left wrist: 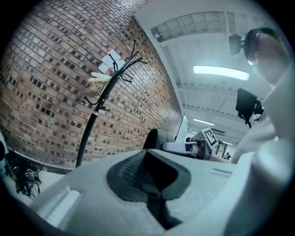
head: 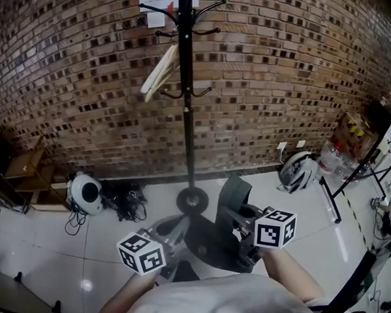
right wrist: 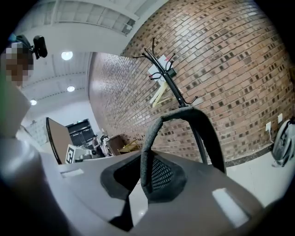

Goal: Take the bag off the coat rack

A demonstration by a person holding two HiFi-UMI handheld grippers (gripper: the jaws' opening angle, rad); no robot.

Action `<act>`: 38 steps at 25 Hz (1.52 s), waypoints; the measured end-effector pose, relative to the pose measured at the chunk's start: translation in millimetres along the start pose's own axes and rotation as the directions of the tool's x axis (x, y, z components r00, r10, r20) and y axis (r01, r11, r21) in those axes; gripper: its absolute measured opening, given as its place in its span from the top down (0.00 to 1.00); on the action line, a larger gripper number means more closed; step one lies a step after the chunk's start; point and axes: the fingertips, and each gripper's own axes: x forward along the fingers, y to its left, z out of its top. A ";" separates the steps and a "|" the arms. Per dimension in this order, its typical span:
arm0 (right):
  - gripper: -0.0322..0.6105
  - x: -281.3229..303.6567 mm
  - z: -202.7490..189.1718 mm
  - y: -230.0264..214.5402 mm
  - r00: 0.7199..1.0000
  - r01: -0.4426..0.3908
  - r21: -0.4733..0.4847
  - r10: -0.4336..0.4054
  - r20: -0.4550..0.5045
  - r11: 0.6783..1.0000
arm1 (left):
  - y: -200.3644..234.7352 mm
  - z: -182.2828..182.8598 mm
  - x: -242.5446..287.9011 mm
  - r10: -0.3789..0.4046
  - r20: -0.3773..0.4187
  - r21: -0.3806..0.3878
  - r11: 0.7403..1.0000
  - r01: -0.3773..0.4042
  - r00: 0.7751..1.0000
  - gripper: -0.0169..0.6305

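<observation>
A black coat rack stands against the brick wall, with a beige hanger-like piece on one of its hooks. The dark bag hangs low in front of me, off the rack and over the floor tiles. My right gripper is shut on the bag's grey strap, which loops up out of the jaws. The strap rises above that gripper in the head view. My left gripper is beside the bag, its jaws shut with nothing seen between them.
The rack's round base sits on the white tiles just beyond the bag. A white helmet and tangled cables lie at the left wall near a wooden crate. At the right are a white backpack, water bottles and a black stand.
</observation>
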 end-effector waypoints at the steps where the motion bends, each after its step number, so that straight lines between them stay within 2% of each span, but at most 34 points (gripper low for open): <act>1: 0.92 -16.4 -6.8 7.3 1.000 -0.012 -0.005 0.012 -0.001 1.000 | -14.4 -6.3 -1.1 -0.006 -0.005 0.002 1.000 0.006 1.000 0.98; 7: 0.92 -94.4 -47.8 44.1 0.997 -0.080 0.021 0.080 0.001 0.997 | -87.6 -37.5 -2.3 -0.037 -0.044 0.025 0.999 0.038 0.998 0.98; 12: 0.92 -122.2 -62.2 63.9 0.991 -0.132 0.018 0.132 0.016 0.991 | -113.5 -53.6 -3.4 -0.033 -0.070 0.039 0.999 0.036 0.997 0.98; 17: 0.92 -131.7 -64.7 80.6 0.984 -0.179 0.012 0.179 0.005 0.984 | -128.4 -52.6 -5.6 -0.022 -0.082 0.045 0.999 0.026 0.996 0.98; 23: 0.92 -131.1 -69.5 86.3 0.981 -0.192 0.015 0.192 -0.007 0.981 | -131.3 -52.1 -9.8 -0.014 -0.075 0.044 0.999 0.017 0.997 0.98; 38: 0.92 -130.6 -68.9 87.0 0.988 -0.155 -0.013 0.155 -0.015 0.988 | -136.1 -47.0 -9.1 -0.047 -0.077 0.059 0.997 0.051 0.996 0.98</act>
